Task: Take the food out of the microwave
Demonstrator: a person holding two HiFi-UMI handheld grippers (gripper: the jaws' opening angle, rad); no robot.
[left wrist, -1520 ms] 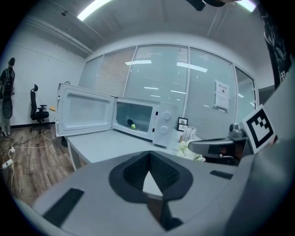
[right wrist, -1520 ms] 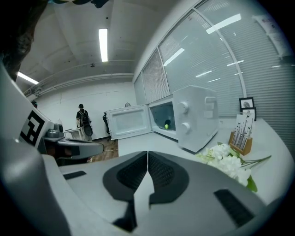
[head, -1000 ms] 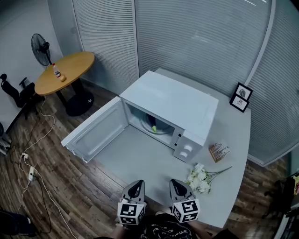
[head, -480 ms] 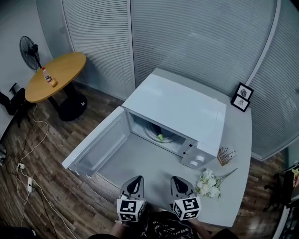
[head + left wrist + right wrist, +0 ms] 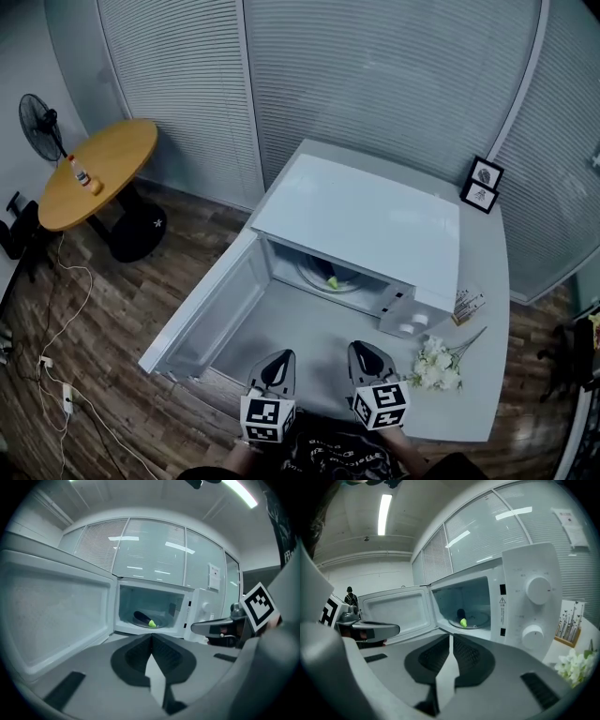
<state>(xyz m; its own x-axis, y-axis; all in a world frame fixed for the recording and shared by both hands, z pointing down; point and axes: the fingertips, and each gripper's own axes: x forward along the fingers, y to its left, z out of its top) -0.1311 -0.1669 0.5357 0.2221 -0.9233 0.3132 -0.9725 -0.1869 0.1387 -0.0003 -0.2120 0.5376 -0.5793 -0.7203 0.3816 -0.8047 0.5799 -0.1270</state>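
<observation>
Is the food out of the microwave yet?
Not yet. Done: the microwave door is wide open. In hand: nothing, because the left tool and right tool are both shut and empty. Left to do: reach in, grab the dark food with the green tip, and bring it out.

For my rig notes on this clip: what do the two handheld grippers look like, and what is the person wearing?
Both the left gripper and the right gripper are grey shells tapering into tongs lined with dark ribbed pads. Each carries a white cube with black square markers. No cables show. The person wears a dark top with pale print.
</observation>
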